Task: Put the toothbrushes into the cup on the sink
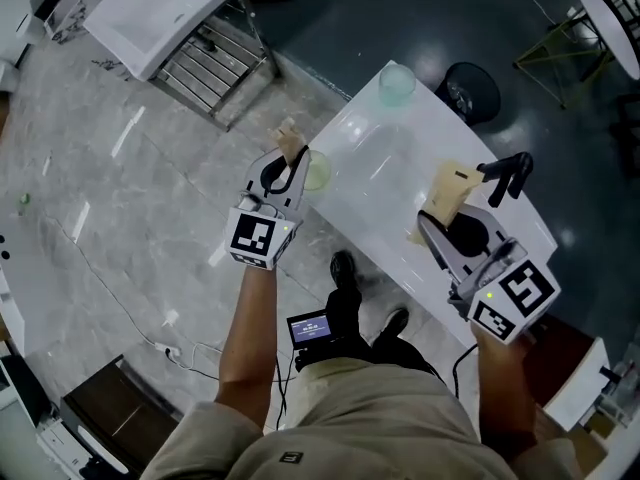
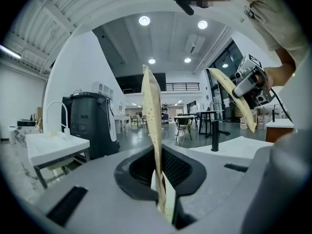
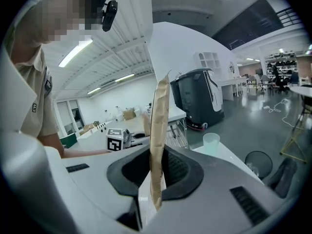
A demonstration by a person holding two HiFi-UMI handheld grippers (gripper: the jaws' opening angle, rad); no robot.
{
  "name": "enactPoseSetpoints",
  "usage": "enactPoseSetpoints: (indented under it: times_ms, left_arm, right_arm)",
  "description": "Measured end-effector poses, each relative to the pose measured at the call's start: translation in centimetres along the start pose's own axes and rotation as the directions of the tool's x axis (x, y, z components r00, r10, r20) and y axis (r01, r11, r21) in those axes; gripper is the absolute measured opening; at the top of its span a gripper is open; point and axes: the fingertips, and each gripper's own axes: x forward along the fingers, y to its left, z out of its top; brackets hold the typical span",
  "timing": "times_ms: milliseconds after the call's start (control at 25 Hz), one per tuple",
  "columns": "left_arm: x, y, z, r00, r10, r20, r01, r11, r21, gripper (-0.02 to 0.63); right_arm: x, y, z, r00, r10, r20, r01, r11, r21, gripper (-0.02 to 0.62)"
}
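Observation:
My left gripper [image 1: 287, 165] is shut on a flat tan paper packet [image 1: 290, 138], held upright over the near left edge of the white sink counter [image 1: 385, 153]. In the left gripper view this packet [image 2: 152, 116] stands edge-on between the jaws. My right gripper [image 1: 440, 220] is shut on a second tan packet [image 1: 452, 190], over the counter near the black faucet [image 1: 508, 175]. That packet [image 3: 158, 130] also rises edge-on. A clear cup [image 1: 396, 83] stands at the counter's far end. A pale green cup [image 1: 316, 172] sits just right of the left gripper.
A dark round bin [image 1: 470, 91] stands on the floor beyond the counter. Another white sink on a metal frame [image 1: 165, 13] is at the top left. The person's shoes and a small device [image 1: 312, 326] are below the counter's near edge.

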Motion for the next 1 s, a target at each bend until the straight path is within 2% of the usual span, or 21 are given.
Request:
enactPoseSetpoints:
  times_ms: [280, 640, 1000]
  left_arm:
    - [1.5, -1.3, -1.8, 1.0, -0.018, -0.014, 0.018, 1.0, 0.015, 0.018]
    - [1.3, -2.3, -2.1, 0.999, -0.027, -0.038, 0.028, 1.0, 0.012, 0.093]
    - [-0.1, -1.4, 0.7, 1.0, 0.014, -0.02, -0.013, 0.998, 0.056, 0.14]
  right_arm:
    - [0.8, -1.2, -2.0, 0.999, 0.007, -0.035, -0.006, 0.999, 0.033, 0.044]
    - [1.1, -1.7, -2.7, 0.999, 0.022, -0.04, -0.02, 0.999, 0.05, 0.044]
    - [1.0, -1.6, -2.6, 0.998, 0.044, -0.033, -0.043, 0.998, 0.045, 0.044]
